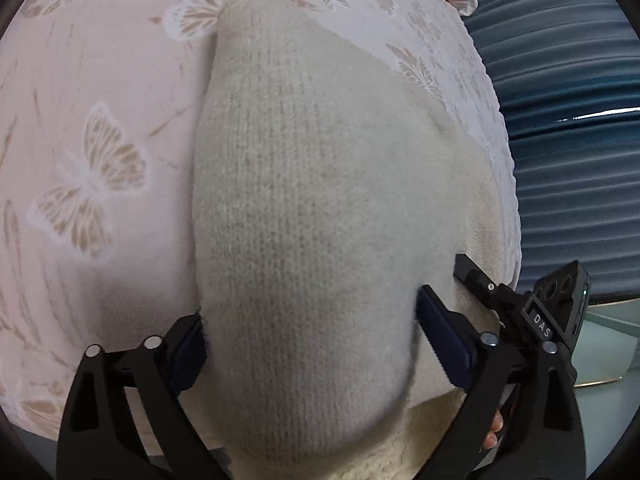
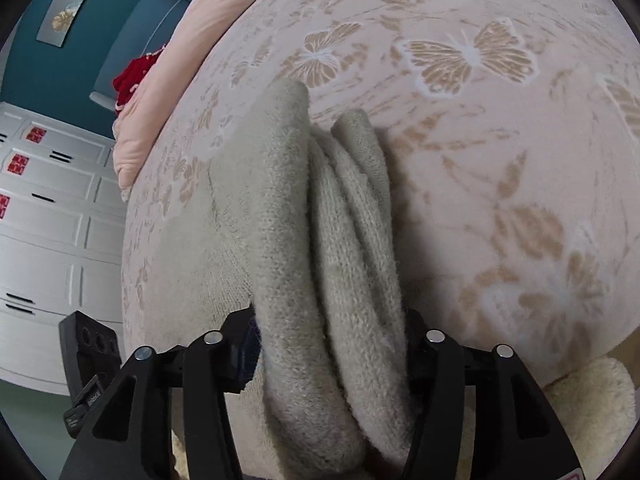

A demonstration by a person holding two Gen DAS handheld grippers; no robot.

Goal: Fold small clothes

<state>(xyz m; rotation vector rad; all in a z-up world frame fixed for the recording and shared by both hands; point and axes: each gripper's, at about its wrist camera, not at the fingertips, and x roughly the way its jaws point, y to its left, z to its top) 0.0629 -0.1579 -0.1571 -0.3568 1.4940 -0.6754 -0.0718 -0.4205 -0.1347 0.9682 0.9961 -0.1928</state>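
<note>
garment: a cream knit sweater, lying on the bed on a pink butterfly-print bedspread, near the edge by the look of it

left hand-held gripper: jaws spread wide with a fat hump of the knit bulging up between them. Pads touch the fabric on both sides, so I'd call it gripping the sweater, though loosely

right hand-held gripper: clamped around a bunch of folded layers, at least two or three rolls of the sweater stacked upright between the fingers

where we are: my guess is mid-fold, both ends lifted to bring one part over the other

risk 1: the right side holds several thick layers at once, so an inner roll could slip out during the carry and the fold goes lopsided

risk 2: the left grip sits on a puffy bulge rather than a flat edge; fuzzy knit compresses, so it may just pull free

risk 3: the sweater is close to the bed edge, so a dropped end could slide off toward the floor

also around: pink pillow, white drawers
</note>
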